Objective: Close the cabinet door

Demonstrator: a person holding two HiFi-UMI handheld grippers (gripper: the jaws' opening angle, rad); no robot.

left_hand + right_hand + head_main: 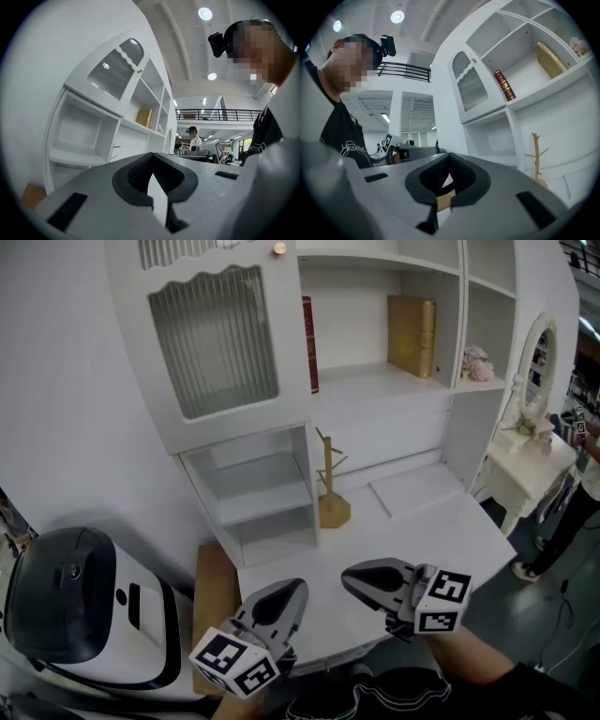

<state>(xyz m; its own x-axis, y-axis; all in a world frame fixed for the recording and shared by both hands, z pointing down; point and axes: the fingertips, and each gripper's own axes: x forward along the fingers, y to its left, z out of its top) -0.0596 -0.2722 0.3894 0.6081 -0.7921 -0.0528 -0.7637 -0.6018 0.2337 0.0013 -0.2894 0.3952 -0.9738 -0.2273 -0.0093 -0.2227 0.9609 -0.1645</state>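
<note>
The white cabinet door, with a ribbed glass pane and a small gold knob, covers the upper left compartment and looks flat against the cabinet front. It also shows in the left gripper view and the right gripper view. Both grippers hover low over the desk's front edge, well below the door and touching nothing. My left gripper is shut and empty. My right gripper is shut too, with nothing between its jaws.
Open shelves hold a red book, a gold book and pink flowers. A wooden mug tree stands on the white desk. A black-and-white machine sits at the left, a vanity table at the right.
</note>
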